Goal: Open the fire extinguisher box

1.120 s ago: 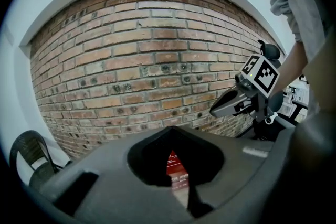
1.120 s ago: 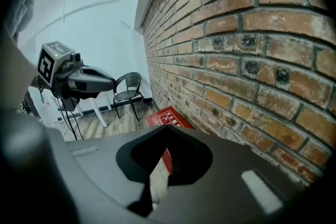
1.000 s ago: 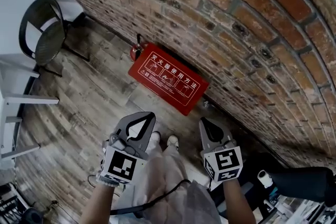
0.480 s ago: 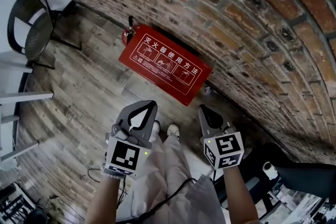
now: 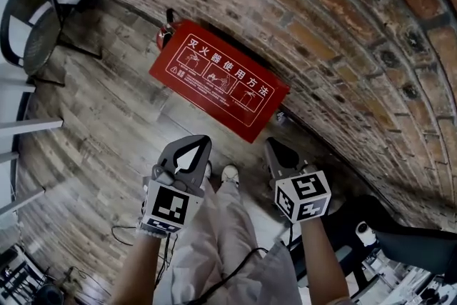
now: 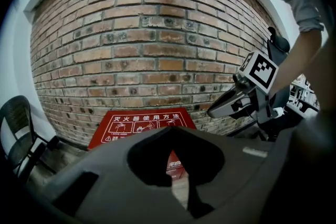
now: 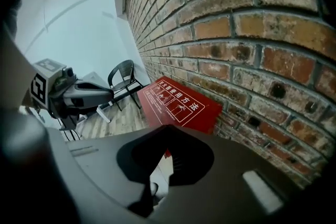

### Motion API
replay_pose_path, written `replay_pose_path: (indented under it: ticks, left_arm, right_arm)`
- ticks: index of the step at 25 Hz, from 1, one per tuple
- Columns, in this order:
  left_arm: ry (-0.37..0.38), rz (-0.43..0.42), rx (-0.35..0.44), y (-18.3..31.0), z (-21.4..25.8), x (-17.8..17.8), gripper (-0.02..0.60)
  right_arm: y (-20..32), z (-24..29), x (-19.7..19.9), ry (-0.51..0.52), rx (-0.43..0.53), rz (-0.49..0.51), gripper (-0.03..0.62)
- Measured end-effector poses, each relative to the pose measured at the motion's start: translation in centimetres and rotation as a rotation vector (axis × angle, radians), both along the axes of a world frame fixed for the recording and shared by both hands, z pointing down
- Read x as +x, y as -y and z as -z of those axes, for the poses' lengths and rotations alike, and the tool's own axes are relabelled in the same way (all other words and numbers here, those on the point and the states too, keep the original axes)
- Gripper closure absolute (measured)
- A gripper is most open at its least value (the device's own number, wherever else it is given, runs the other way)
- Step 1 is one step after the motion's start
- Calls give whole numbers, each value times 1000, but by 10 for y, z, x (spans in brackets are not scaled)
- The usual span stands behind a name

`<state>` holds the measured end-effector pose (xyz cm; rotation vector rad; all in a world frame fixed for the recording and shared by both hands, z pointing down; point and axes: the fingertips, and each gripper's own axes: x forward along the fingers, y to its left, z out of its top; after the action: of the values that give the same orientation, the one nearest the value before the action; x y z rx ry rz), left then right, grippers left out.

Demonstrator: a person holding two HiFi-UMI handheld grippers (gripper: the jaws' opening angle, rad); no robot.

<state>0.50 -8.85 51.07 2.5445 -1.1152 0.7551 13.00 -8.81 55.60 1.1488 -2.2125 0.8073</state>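
Head view showed a black chair [image 5: 32, 32] at far left on the plank floor [image 5: 107, 125]. Next came a small red extinguisher [image 5: 166, 31] at the foot of the brick wall [image 5: 335, 18], just beside the red fire extinguisher box [image 5: 218, 78], which sat on the floor against that wall with its printed top facing up. Nearer the person, the left tool [image 5: 200, 142] had its jaws pressed together on nothing, and the right tool [image 5: 271, 145] was likewise closed and empty. Both hung above the person's shoes [image 5: 230, 173], well apart from the box. The box looked like painted sheet metal: stiff, smooth, probably slippery under the pads, and heavy enough to stay put while a lighter lid swung. The near edge of the top seemed the likeliest place to take hold, with the jaws spread first. No latch, handle or hinge could be made out. The box's front face was hidden from above, and in both gripper views each tool's own body covered its lower part.
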Motion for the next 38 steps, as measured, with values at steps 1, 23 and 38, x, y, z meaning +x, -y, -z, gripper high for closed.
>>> replay_pose_path:
  ticks: [1, 23, 38]
  left_arm:
    - [-4, -5, -3, 0, -6, 1, 584]
    - [25, -47, -102, 6, -123, 11, 584]
    - [53, -67, -132, 9, -151, 14, 584]
  right_arm:
    - [1, -4, -1, 25, -11, -13, 594]
    - [11, -93, -9, 345, -220, -153, 352]
    - [11, -98, -24, 468, -247, -101, 358]
